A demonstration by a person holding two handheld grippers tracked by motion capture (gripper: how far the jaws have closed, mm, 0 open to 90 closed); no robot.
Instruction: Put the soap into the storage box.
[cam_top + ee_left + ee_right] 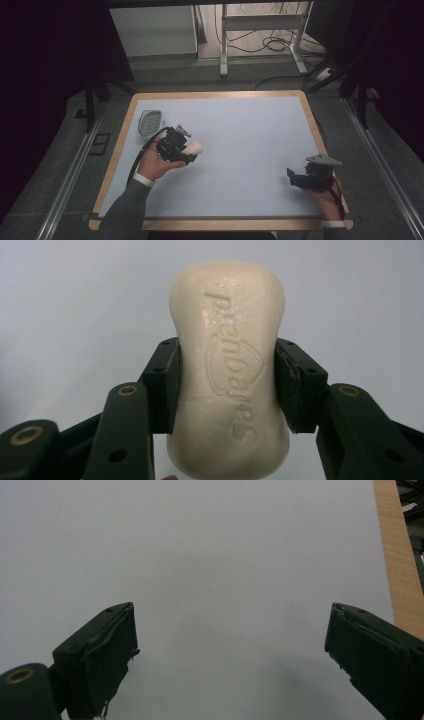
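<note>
A cream bar of soap (230, 370) with embossed lettering sits clamped at its narrow waist between the two black jaws of my left gripper (227, 385). From above, the soap (194, 147) pokes out of the left gripper (187, 152) over the left part of the pale mat, a little above it. A clear, ribbed soap dish (150, 122) lies on the mat just behind and left of that hand. My right gripper (292, 177) rests low near the mat's right edge, jaws wide apart (230, 655) with only bare mat between them.
The pale blue mat (240, 135) covers a table with a wooden rim (316, 130). A wooden strip (397, 575) runs along the right of the right gripper view. Metal rails, a desk frame and cables stand on the floor beyond the table.
</note>
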